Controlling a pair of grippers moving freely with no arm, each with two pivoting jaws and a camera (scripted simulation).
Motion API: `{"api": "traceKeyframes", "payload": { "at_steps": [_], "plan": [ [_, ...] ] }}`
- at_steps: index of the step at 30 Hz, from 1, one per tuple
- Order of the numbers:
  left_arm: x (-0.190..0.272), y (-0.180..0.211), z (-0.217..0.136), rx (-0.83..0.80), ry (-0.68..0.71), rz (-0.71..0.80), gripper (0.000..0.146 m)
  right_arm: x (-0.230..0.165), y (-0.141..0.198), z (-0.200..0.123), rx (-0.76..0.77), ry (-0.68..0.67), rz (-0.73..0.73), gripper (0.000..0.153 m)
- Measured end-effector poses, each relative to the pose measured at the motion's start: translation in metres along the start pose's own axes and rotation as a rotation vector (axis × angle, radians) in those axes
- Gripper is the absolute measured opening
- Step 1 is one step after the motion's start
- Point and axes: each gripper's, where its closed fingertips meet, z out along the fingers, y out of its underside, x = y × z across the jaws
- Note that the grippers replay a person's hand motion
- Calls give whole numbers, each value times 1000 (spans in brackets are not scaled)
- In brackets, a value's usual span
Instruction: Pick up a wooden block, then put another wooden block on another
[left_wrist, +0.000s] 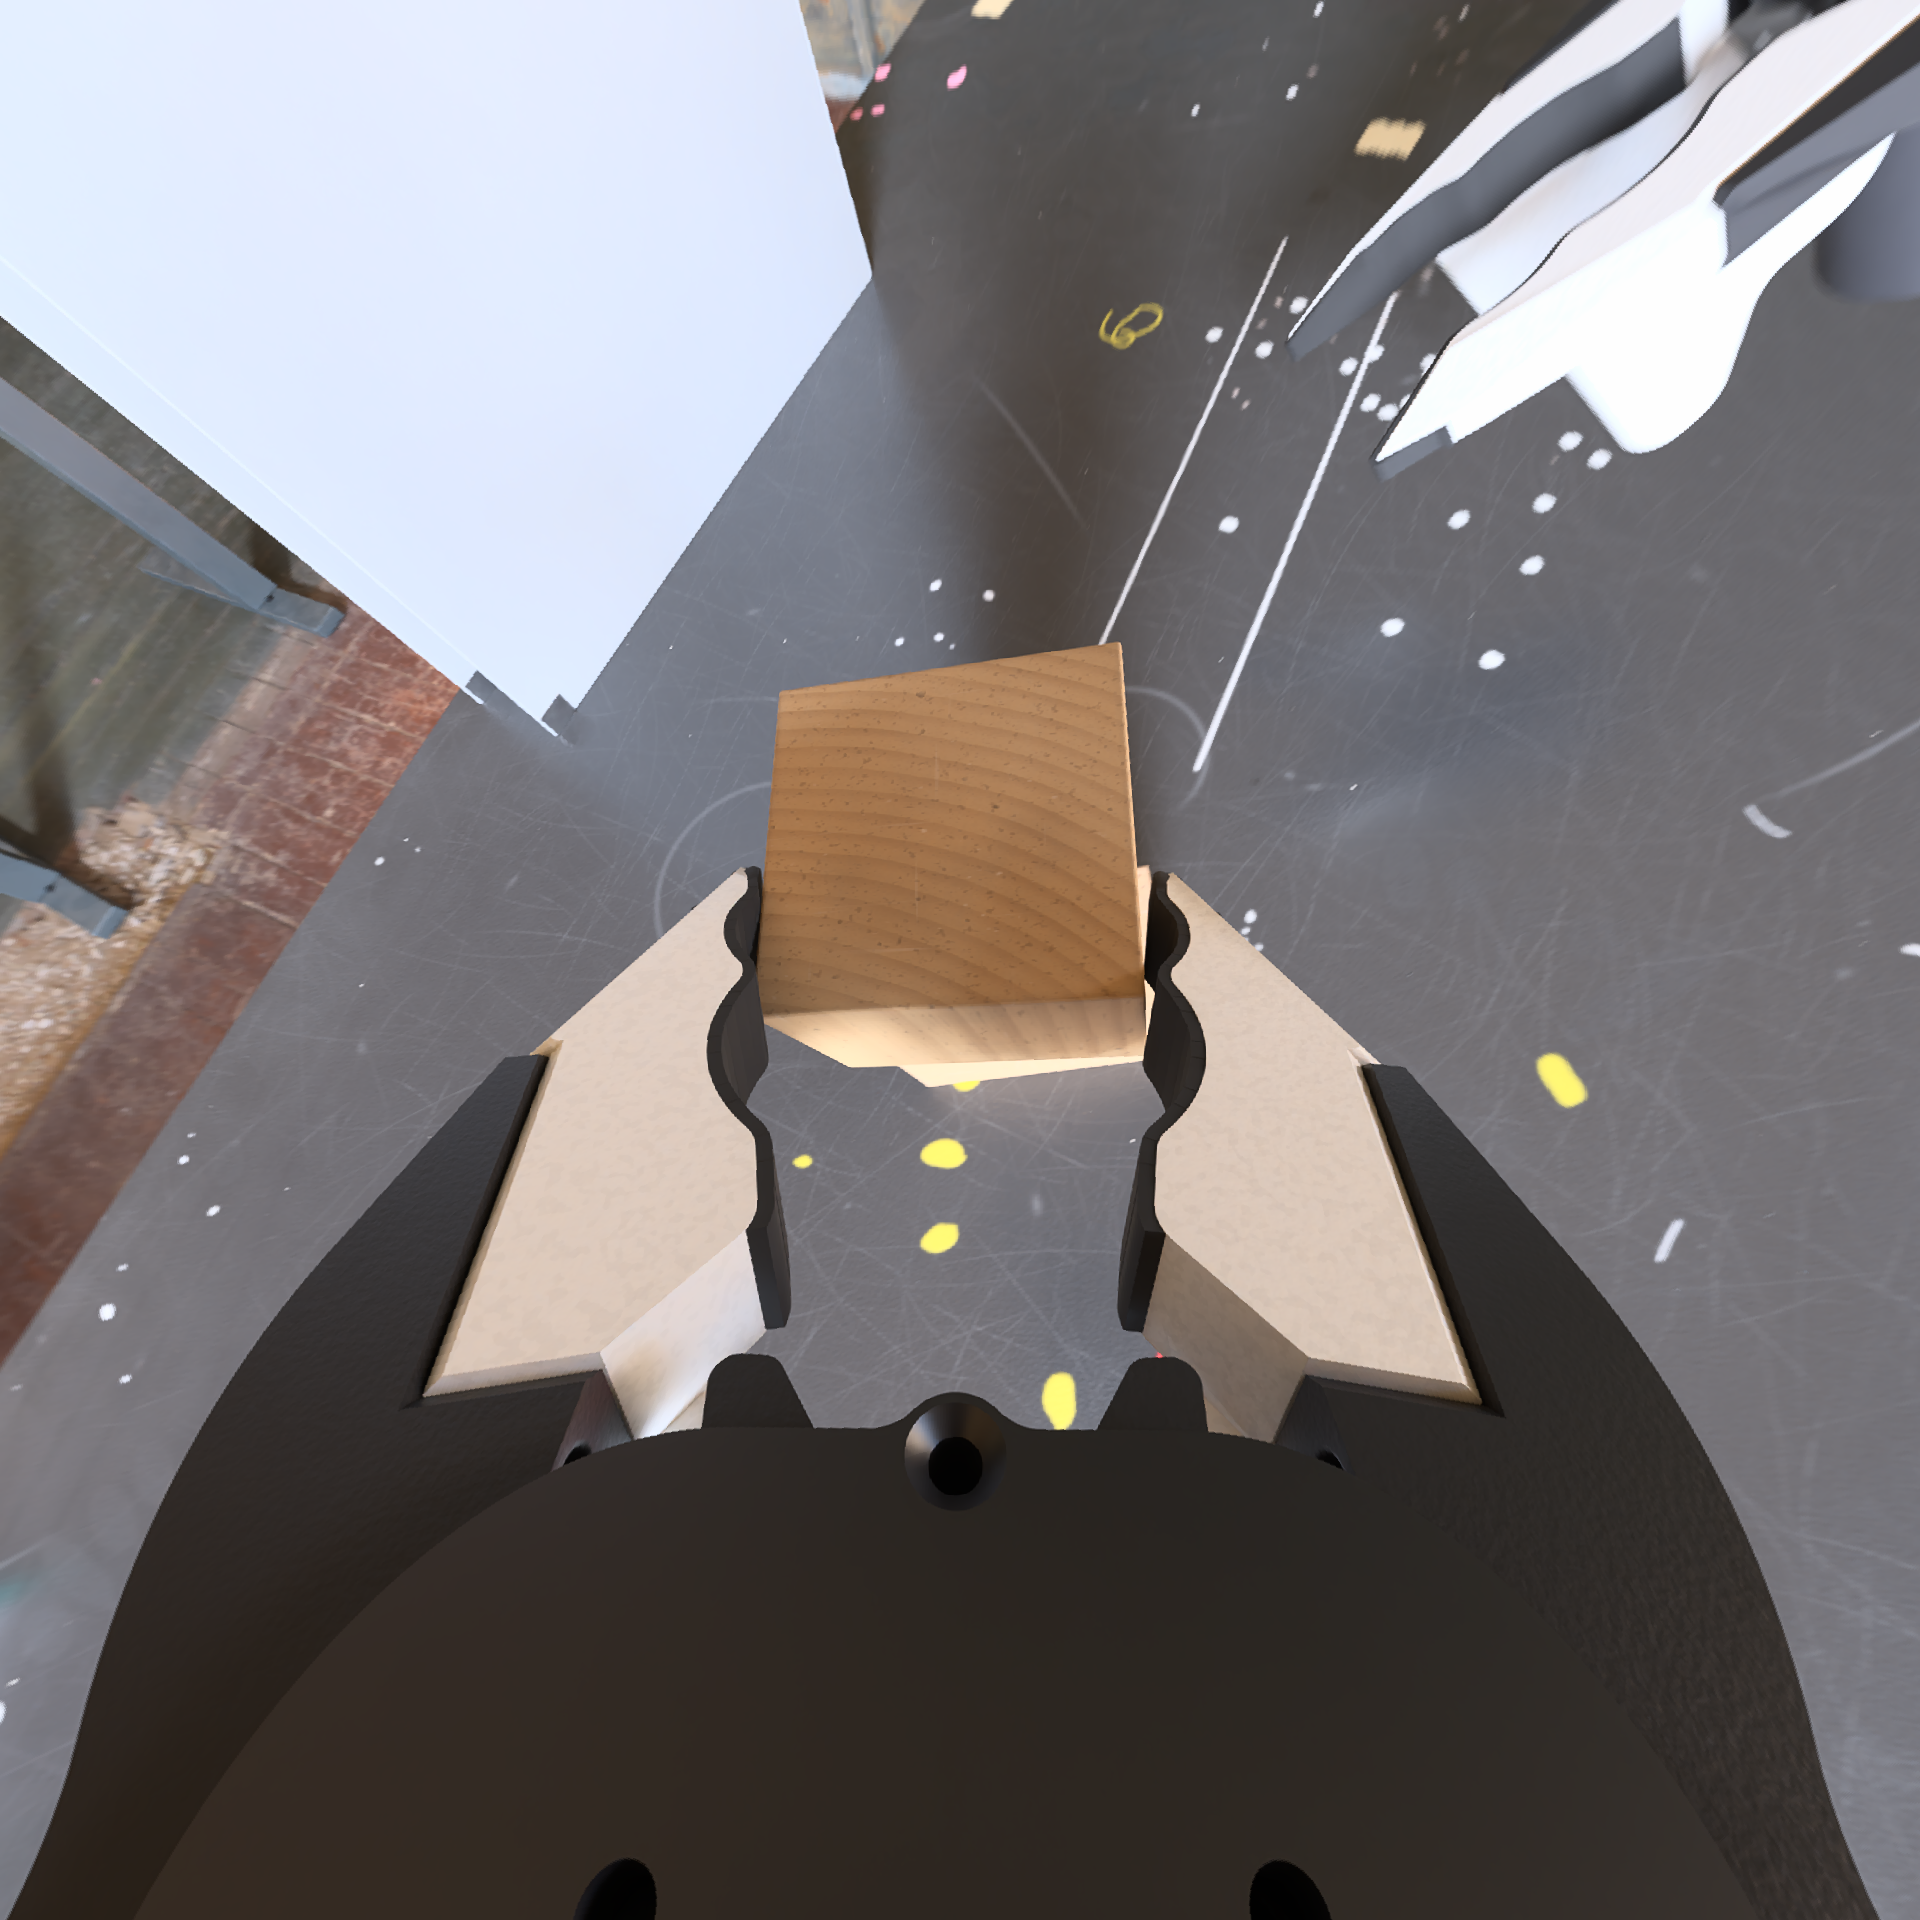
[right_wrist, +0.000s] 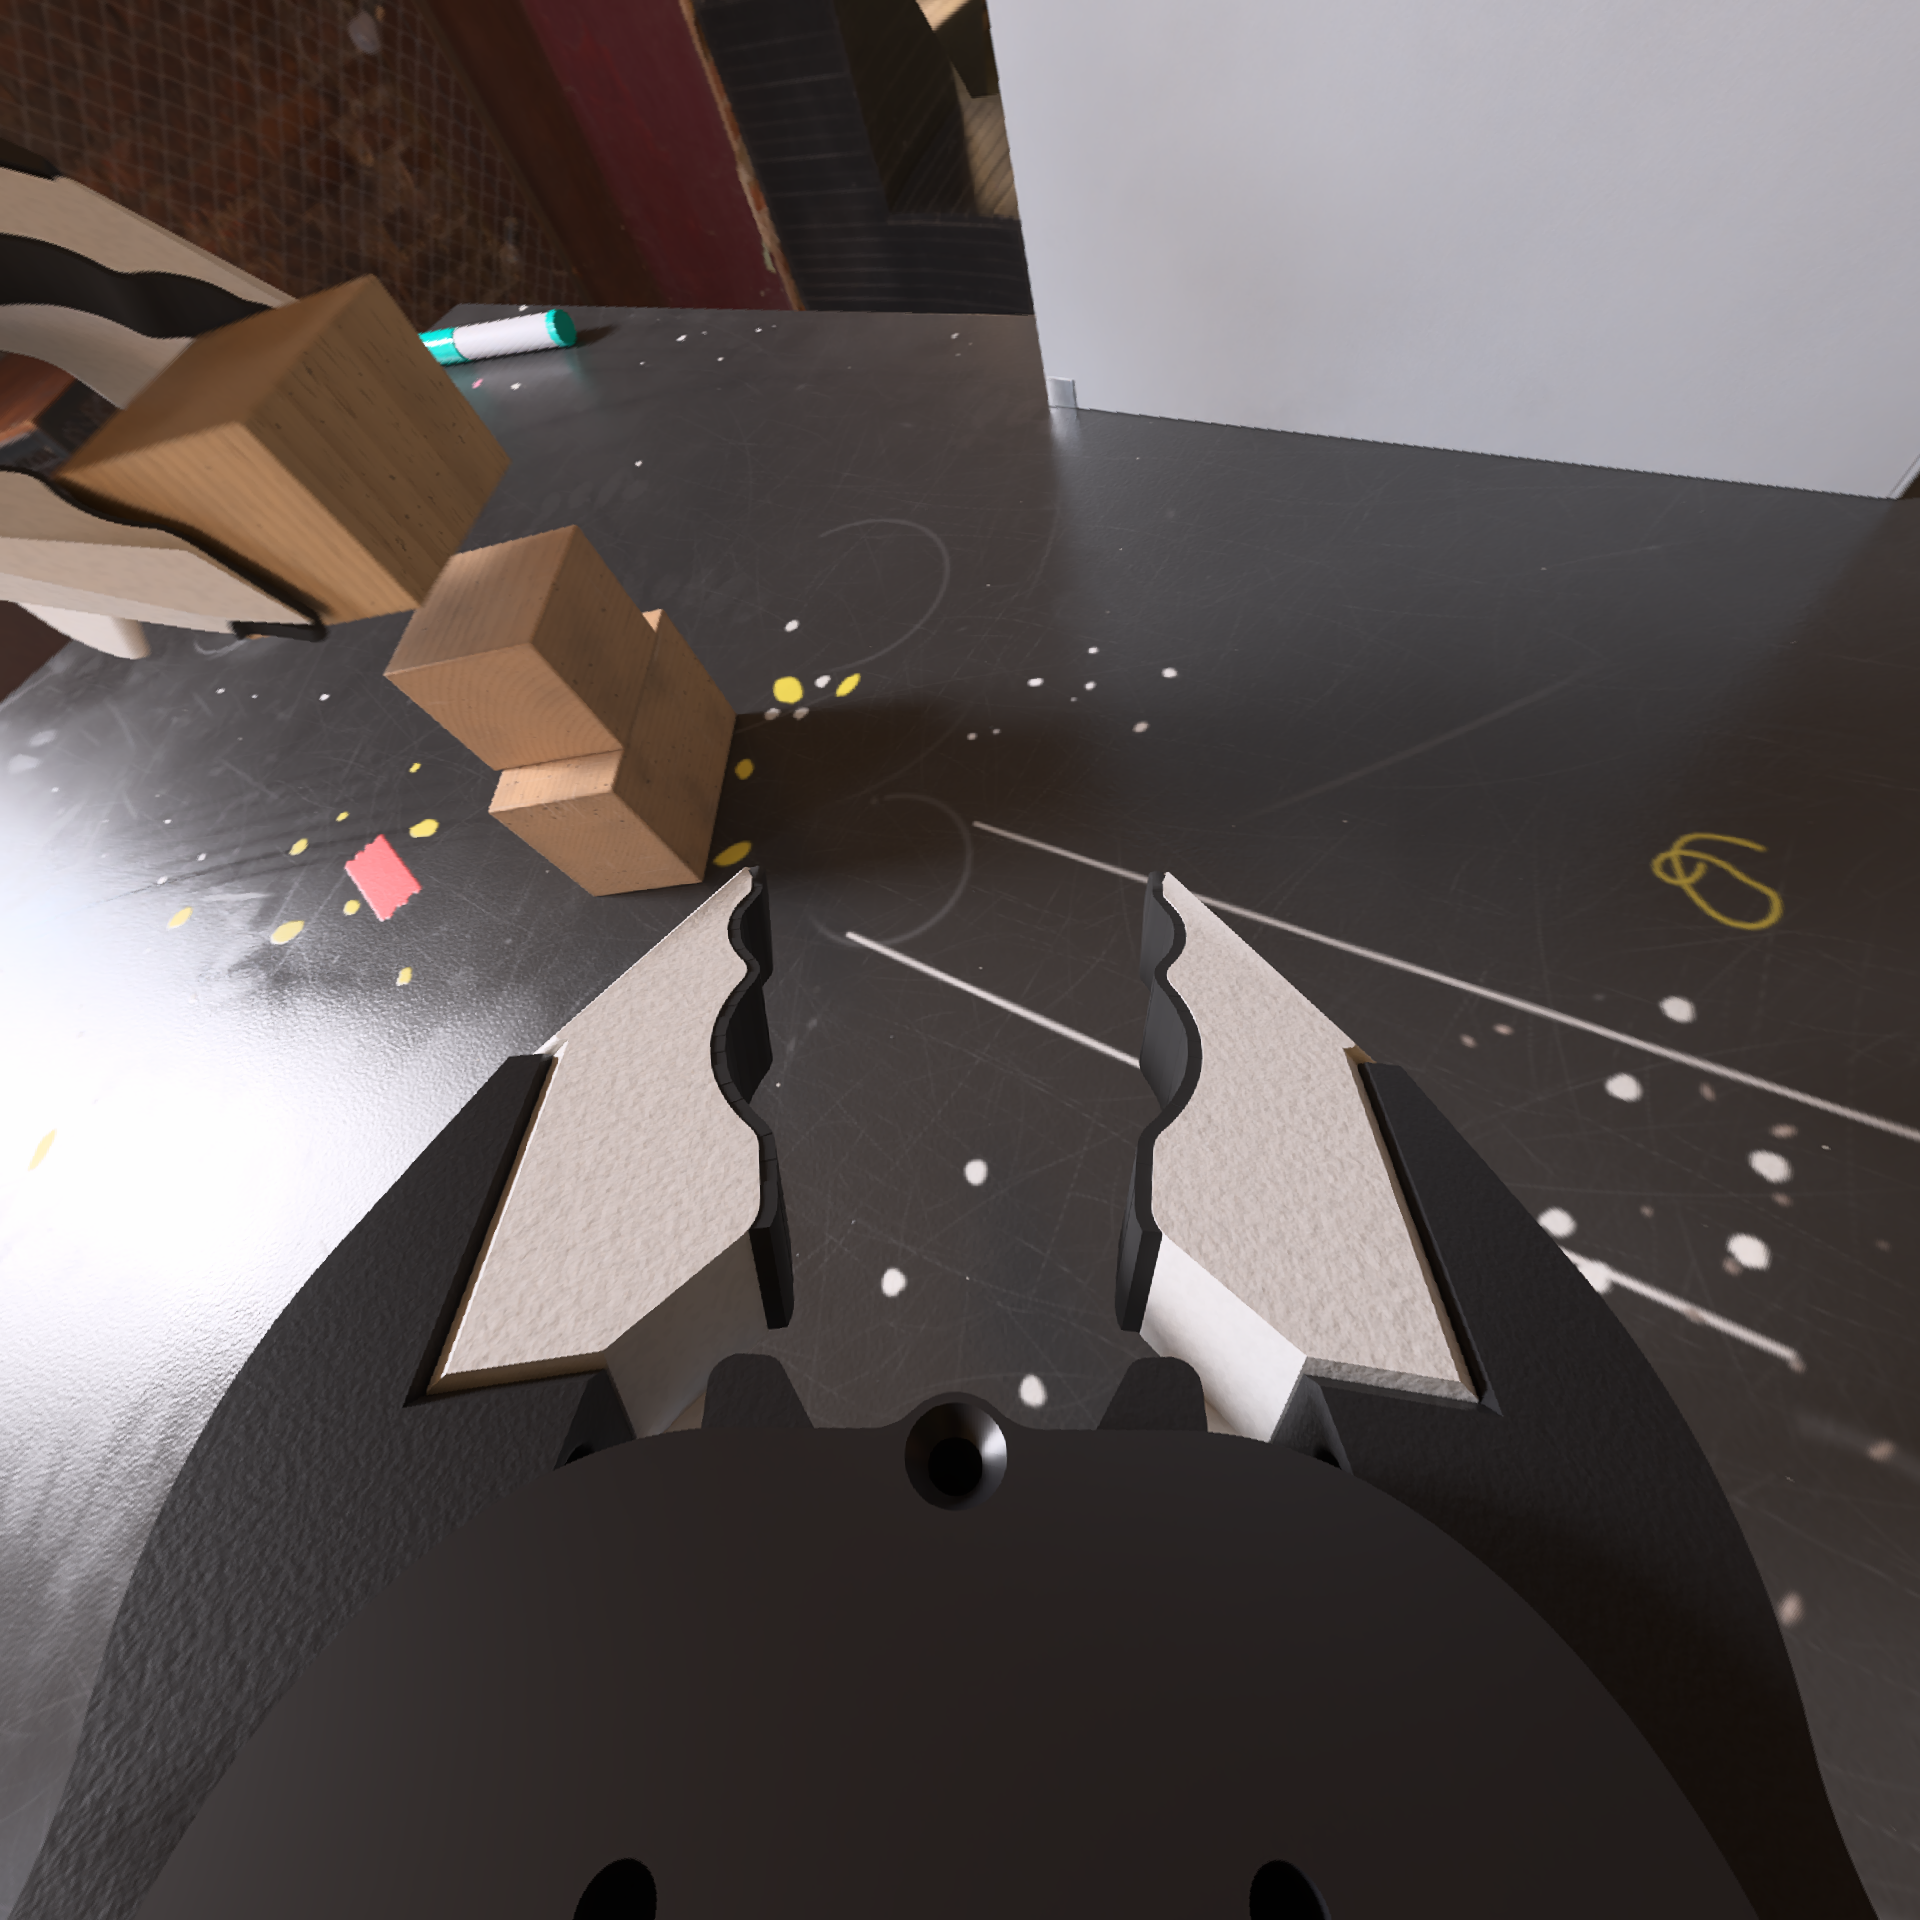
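My left gripper (left_wrist: 954, 881) is shut on a wooden block (left_wrist: 945, 821) and holds it in the air above the dark table (left_wrist: 1455, 935). In the right wrist view this held block (right_wrist: 301, 447) hangs at the upper left, a little above and to the left of two other wooden blocks. Those two are stacked: the upper block (right_wrist: 530, 644) sits offset on the lower block (right_wrist: 613, 821). My right gripper (right_wrist: 956, 894) is open and empty, low over the table just right of the stack. It also shows in the left wrist view (left_wrist: 1340, 405), at the top right.
A teal-capped white marker (right_wrist: 499, 335) lies at the table's far edge. A white wall panel (right_wrist: 1455, 208) stands along the back right. A small red patch (right_wrist: 382, 878) and paint spots mark the table (right_wrist: 1351, 623). The floor lies beyond the table's left edge (left_wrist: 312, 987).
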Motion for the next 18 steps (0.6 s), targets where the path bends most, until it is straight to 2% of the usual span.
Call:
{"api": "traceKeyframes", "payload": {
  "at_steps": [3, 18],
  "plan": [
    [-5, 7, 4, -22, -32, 36, 74, -5, 1, 3, 2, -29, 11, 72],
    [0, 14, 14, 14, 38, 72, 74, -20, 15, 12, -51, -99, 1, 72]
  ]
}}
